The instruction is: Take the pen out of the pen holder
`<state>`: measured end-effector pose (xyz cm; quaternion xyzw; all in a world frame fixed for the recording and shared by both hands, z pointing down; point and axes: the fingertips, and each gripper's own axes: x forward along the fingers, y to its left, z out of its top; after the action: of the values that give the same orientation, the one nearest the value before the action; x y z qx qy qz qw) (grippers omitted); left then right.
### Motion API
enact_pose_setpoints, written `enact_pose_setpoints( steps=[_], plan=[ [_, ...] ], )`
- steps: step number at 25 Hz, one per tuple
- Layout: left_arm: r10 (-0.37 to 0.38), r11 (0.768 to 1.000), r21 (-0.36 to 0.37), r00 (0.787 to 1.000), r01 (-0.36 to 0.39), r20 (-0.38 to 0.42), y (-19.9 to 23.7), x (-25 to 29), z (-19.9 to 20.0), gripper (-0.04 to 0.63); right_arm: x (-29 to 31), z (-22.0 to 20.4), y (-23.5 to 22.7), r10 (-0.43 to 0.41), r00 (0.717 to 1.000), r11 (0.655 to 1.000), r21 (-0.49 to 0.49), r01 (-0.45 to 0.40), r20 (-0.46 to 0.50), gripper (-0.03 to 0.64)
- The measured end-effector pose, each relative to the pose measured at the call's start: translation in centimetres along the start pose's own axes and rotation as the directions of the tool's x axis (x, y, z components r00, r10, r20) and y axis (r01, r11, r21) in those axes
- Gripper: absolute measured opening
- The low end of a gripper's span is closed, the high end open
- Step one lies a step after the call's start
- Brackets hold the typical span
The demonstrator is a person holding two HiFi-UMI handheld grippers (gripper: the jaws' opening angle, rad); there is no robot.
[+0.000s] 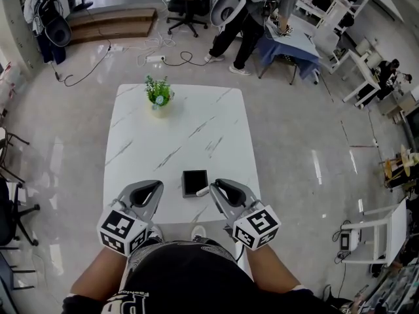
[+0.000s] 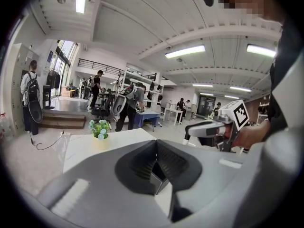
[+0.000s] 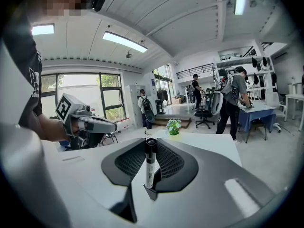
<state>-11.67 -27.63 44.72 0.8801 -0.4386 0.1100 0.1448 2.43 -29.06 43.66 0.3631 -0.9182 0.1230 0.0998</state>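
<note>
A black square pen holder (image 1: 194, 181) stands on the white marble table (image 1: 196, 123) near its front edge, between my two grippers. My right gripper (image 1: 213, 186) hovers just right of the holder, shut on a white pen (image 3: 150, 167) with a black cap. The pen stands upright between the ribbed pads (image 3: 167, 161), and its light end (image 1: 203, 191) pokes out beside the holder. My left gripper (image 1: 156, 184) hangs left of the holder, jaws closed together with nothing between them (image 2: 156, 142). The holder's inside is too dark to tell its contents.
A small potted plant (image 1: 158, 95) sits at the table's far left. Beyond the table are people, office chairs (image 1: 186, 5), cables on the floor and white desks (image 1: 357, 64). My own body fills the bottom of the head view.
</note>
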Motion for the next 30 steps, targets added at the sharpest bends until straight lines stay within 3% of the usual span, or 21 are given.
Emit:
enact_pose_setpoints(
  steps=[30],
  plan=[
    [-0.001, 1.0, 0.007, 1.0, 0.001, -0.004, -0.48, 0.23, 0.34, 0.057, -0.12, 0.02, -0.37, 0.008, 1.0, 1.0, -0.004, -0.008, -0.007, 0.064]
  ],
)
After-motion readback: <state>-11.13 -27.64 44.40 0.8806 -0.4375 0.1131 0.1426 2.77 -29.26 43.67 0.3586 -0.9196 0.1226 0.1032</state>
